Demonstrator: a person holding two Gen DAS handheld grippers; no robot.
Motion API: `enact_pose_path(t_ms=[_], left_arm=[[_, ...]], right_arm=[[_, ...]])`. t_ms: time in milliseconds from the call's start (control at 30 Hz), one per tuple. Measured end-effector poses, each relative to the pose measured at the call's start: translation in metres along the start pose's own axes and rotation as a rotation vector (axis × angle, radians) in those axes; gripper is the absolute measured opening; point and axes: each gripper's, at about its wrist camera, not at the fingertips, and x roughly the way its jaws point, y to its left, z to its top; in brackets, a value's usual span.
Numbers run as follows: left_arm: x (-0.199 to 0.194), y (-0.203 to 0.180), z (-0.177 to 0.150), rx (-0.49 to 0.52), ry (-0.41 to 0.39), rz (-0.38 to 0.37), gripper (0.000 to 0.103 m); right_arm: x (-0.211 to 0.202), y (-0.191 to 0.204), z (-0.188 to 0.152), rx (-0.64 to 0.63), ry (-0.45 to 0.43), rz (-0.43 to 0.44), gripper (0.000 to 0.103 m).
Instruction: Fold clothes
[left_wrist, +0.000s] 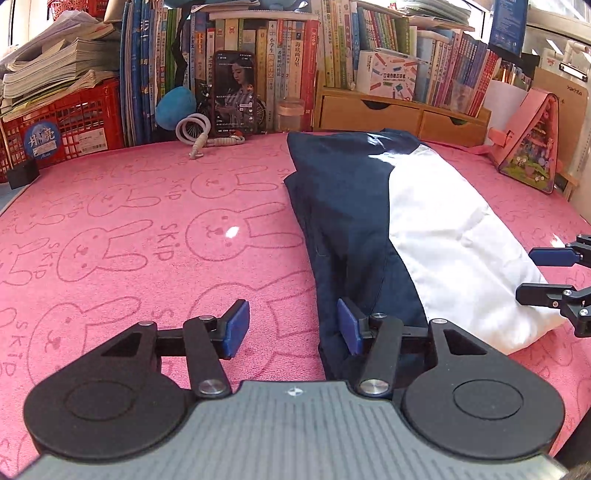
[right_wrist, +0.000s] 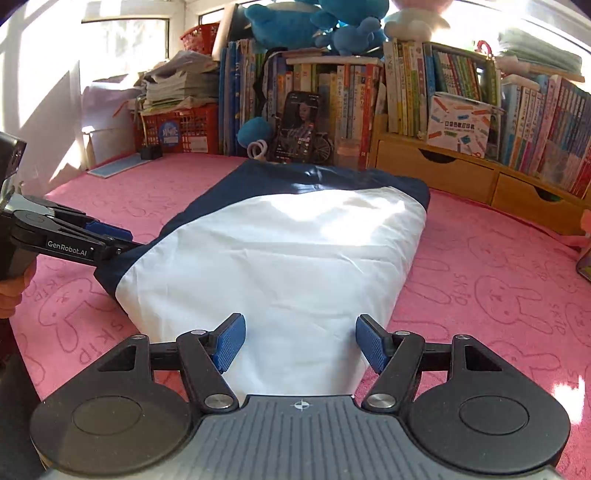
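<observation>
A navy and white garment (left_wrist: 388, 229) lies folded lengthwise on the pink bunny-print cloth (left_wrist: 147, 229), running from near me to the back. My left gripper (left_wrist: 293, 328) is open at the garment's near left edge, its right finger over the navy fabric, its left finger over the pink cloth. My right gripper (right_wrist: 299, 341) is open, straddling the near white end of the garment (right_wrist: 288, 258). The left gripper also shows in the right wrist view (right_wrist: 110, 236) at the garment's navy left corner. The right gripper's fingers show in the left wrist view (left_wrist: 554, 273).
Books fill the back shelf (left_wrist: 288, 55). A phone (left_wrist: 235, 92) leans against them beside a blue plush (left_wrist: 175, 109) and white rings (left_wrist: 192, 127). A red crate (left_wrist: 62, 125) stands back left, wooden drawers (left_wrist: 399, 110) and a pink house-shaped box (left_wrist: 532, 147) back right.
</observation>
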Motion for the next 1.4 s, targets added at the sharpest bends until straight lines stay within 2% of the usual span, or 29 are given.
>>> enact_pose_path(t_ms=[100,267,367,567,667,733,867,1000,1033,1067,1167,1267,1400], left_arm=[[0.001,-0.002,-0.003,0.028,-0.006,0.033,0.067],[0.002,-0.008,-0.007,0.078,-0.017,0.065,0.069],[0.004,-0.009,-0.011,0.103,-0.034,0.096,0.079],[0.001,-0.010,-0.007,0.053,-0.016,0.118,0.079],[-0.012,-0.021,-0.005,0.071,-0.009,0.149,0.076],[-0.022,-0.029,-0.004,0.087,-0.008,0.170,0.080],[-0.037,-0.037,-0.003,0.078,-0.003,0.193,0.083],[-0.051,-0.039,-0.002,0.044,-0.005,0.163,0.092],[-0.053,-0.039,-0.002,0.036,-0.002,0.135,0.099],[-0.056,-0.040,-0.002,0.024,0.002,0.101,0.101],[-0.060,-0.045,-0.003,0.018,0.007,0.047,0.103],[-0.059,-0.056,-0.006,0.051,0.006,0.063,0.103],[-0.054,-0.063,-0.009,0.063,0.032,0.046,0.103]], right_arm=[[-0.007,-0.013,-0.018,0.080,0.004,0.013,0.069],[-0.020,-0.026,-0.030,0.158,-0.008,0.030,0.072],[-0.025,-0.027,-0.032,0.163,-0.015,0.032,0.072],[-0.026,-0.024,-0.028,0.159,-0.014,0.011,0.075],[-0.031,-0.020,-0.028,0.140,-0.026,0.010,0.079],[-0.035,-0.018,-0.028,0.127,-0.028,0.009,0.084],[-0.039,-0.012,-0.028,0.114,-0.012,-0.005,0.087],[-0.043,-0.006,-0.027,0.111,0.008,-0.030,0.091],[-0.044,-0.004,-0.026,0.108,0.009,-0.033,0.092],[-0.046,-0.002,-0.026,0.106,0.010,-0.036,0.092],[-0.049,0.002,-0.025,0.100,0.013,-0.040,0.093],[-0.051,0.004,-0.024,0.101,0.016,-0.042,0.095],[-0.052,0.004,-0.025,0.113,0.022,-0.041,0.095]])
